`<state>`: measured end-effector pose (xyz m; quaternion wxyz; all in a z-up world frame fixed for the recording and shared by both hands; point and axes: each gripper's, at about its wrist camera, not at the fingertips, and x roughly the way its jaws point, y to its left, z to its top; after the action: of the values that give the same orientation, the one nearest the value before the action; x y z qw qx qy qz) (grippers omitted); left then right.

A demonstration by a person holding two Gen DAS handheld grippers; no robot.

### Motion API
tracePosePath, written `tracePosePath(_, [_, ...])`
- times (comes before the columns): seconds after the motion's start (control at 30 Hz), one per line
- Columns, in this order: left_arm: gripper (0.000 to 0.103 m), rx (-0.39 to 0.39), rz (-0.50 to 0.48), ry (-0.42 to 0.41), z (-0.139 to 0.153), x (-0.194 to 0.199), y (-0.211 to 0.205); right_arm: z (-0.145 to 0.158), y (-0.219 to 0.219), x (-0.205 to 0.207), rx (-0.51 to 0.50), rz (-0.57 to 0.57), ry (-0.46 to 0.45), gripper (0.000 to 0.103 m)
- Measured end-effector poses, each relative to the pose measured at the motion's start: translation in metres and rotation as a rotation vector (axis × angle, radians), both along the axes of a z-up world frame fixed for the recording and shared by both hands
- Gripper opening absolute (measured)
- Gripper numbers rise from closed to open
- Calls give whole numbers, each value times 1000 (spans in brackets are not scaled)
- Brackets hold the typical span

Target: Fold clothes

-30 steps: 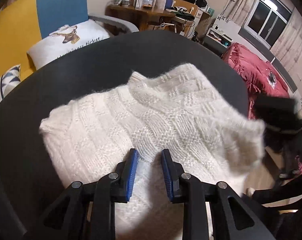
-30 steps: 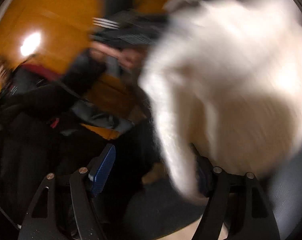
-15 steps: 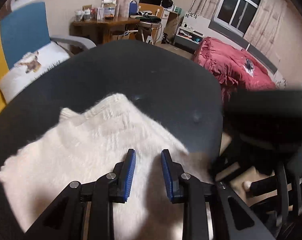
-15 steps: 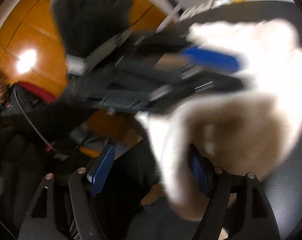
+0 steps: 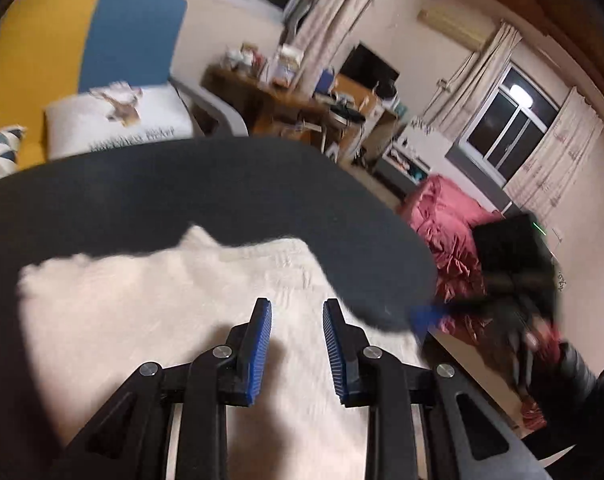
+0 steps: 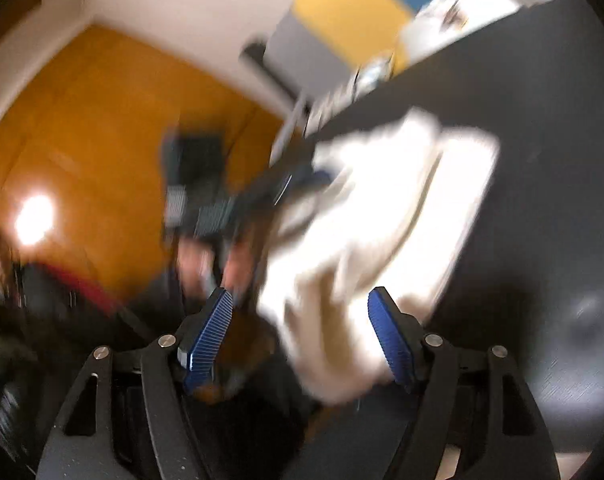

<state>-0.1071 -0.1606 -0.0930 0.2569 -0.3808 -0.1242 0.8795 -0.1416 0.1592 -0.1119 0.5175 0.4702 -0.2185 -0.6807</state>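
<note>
A fluffy white knitted sweater lies folded on the round dark table. My left gripper hovers just above its near part, jaws a narrow gap apart with nothing pinched. In the blurred right wrist view the sweater reaches to the table's near edge. My right gripper stands open there: cloth lies between the jaws, but the left pad is free. The right gripper's blue fingertip shows past the table's right rim.
A yellow and blue sofa back with a printed white pillow stands behind the table. A cluttered wooden desk and red bedding lie beyond. A person's hand holds the left gripper over an orange floor.
The right gripper has swung the sweater's edge over and drawn back toward the table's edge. The left gripper's view has tilted up, so the sweater sits lower and nearer.
</note>
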Motion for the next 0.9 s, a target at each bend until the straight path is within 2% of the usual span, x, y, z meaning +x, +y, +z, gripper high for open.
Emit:
tracePosePath(0.1, [26,-49,-4,38,1,33,-10,-5,-12,-34,49,-60,5,73])
tracePosePath(0.13, [26,-53,-9,38,-1,44,-12,-9,-18,-46,68,-70,6,70])
tracePosePath(0.2, [26,-77,-15,30,-11,58,-8,-17,-33,-66,107,-84,-5,55])
tracePosePath(0.27, [26,-91,-25,31,-18,71,-2,-28,-50,-77,143,-86,-42,53])
tracePosePath(0.33, [26,-97,-36,32,-24,82,3,-36,-61,-81,189,-71,-38,49])
tracePosePath(0.4, [26,-102,-38,41,-25,98,0,-44,-62,-79,245,-56,-22,18])
tracePosePath(0.47, [26,-128,-52,44,-28,102,3,-41,-71,-69,315,-38,33,15])
tracePosePath(0.53, [26,-152,-81,33,-31,105,5,-23,-80,-61,374,-20,120,14])
tracePosePath(0.6, [26,-181,-119,-4,-40,107,7,14,-74,-55,367,-45,239,13])
tracePosePath(0.7, [26,-224,-138,-45,-52,109,9,26,-59,-63,418,-98,307,13])
tracePosePath(0.77, [26,-224,-151,-68,-52,107,9,-1,-62,-71,498,-90,278,13])
tracePosePath(0.83, [26,-192,-183,-91,-45,105,7,-33,-66,-76,536,-76,226,13])
tracePosePath(0.9, [26,-97,-198,-68,-25,100,-1,-47,-59,-80,494,-94,196,13])
